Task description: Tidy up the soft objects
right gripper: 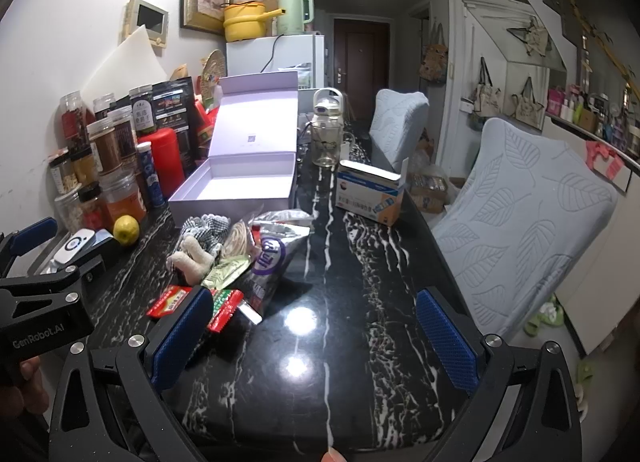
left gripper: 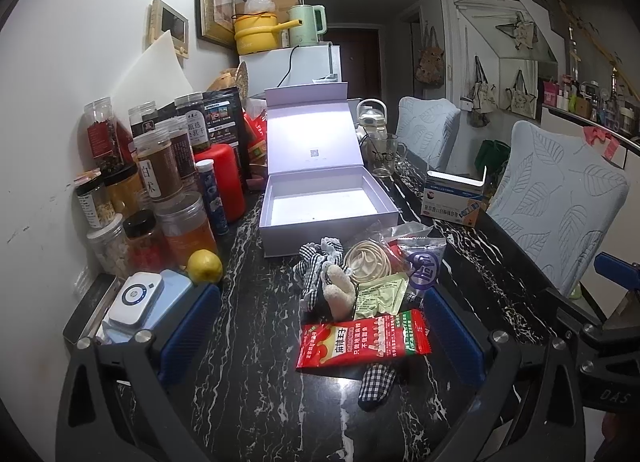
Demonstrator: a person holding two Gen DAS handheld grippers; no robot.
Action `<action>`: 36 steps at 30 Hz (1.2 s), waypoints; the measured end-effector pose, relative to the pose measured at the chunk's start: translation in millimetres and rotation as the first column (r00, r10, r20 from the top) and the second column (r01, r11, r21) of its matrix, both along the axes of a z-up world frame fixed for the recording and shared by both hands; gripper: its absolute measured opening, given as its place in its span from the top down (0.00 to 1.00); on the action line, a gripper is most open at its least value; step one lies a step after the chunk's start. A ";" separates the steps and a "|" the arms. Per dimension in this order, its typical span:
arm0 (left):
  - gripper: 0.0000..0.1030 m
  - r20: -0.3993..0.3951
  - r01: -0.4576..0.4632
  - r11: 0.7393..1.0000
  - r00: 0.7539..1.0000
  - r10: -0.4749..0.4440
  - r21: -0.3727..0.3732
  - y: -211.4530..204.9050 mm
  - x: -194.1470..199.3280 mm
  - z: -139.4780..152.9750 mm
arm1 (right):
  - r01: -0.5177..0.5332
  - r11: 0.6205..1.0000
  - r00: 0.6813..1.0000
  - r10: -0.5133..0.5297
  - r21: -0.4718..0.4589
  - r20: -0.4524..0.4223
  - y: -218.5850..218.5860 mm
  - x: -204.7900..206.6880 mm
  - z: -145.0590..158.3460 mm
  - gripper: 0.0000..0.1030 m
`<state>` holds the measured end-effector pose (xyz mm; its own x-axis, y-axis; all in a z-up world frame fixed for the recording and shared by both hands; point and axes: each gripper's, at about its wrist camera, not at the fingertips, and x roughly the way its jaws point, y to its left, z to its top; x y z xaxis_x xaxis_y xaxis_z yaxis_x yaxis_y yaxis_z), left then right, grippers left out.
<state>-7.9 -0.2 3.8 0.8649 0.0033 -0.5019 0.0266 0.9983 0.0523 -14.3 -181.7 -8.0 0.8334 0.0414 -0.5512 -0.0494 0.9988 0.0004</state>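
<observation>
A pile of soft things lies on the black marble table [left gripper: 260, 342] in front of an open lilac box [left gripper: 320, 201]: checked cloth [left gripper: 316, 266], a cream plush toy [left gripper: 340, 294], a red snack packet [left gripper: 364, 338], a green sachet [left gripper: 380, 296], a silver-purple bag [left gripper: 424, 266] and a small checked piece [left gripper: 376, 386]. My left gripper [left gripper: 320, 338] is open, its fingers either side of the red packet. My right gripper [right gripper: 316, 338] is open over bare table, right of the pile [right gripper: 224, 254]. The box [right gripper: 236, 181] is empty.
Several jars and a red canister [left gripper: 224, 181] line the left wall, with a lemon [left gripper: 205, 266] and a white device [left gripper: 134, 298]. A glass mug [left gripper: 384, 153], a bottle [right gripper: 326, 129] and a blue-white carton [right gripper: 372, 193] stand behind. Chairs [right gripper: 520, 205] flank the right edge.
</observation>
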 end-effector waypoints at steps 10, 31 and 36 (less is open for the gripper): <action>0.00 -0.001 0.004 1.000 1.000 -0.004 0.003 -1.3 -0.8 -0.2 | -0.005 1.000 1.000 0.005 -0.003 0.001 2.7 -0.6 -0.3 0.00; 0.00 -0.024 0.021 1.000 0.999 -0.022 -0.016 1.7 0.9 -8.4 | -0.043 0.999 0.999 0.043 0.005 -0.001 3.7 1.1 -5.0 0.00; 0.00 -0.042 0.012 1.000 0.999 -0.013 -0.014 8.6 3.0 -16.4 | -0.072 0.997 0.997 0.073 0.014 -0.015 6.0 4.4 -12.2 0.00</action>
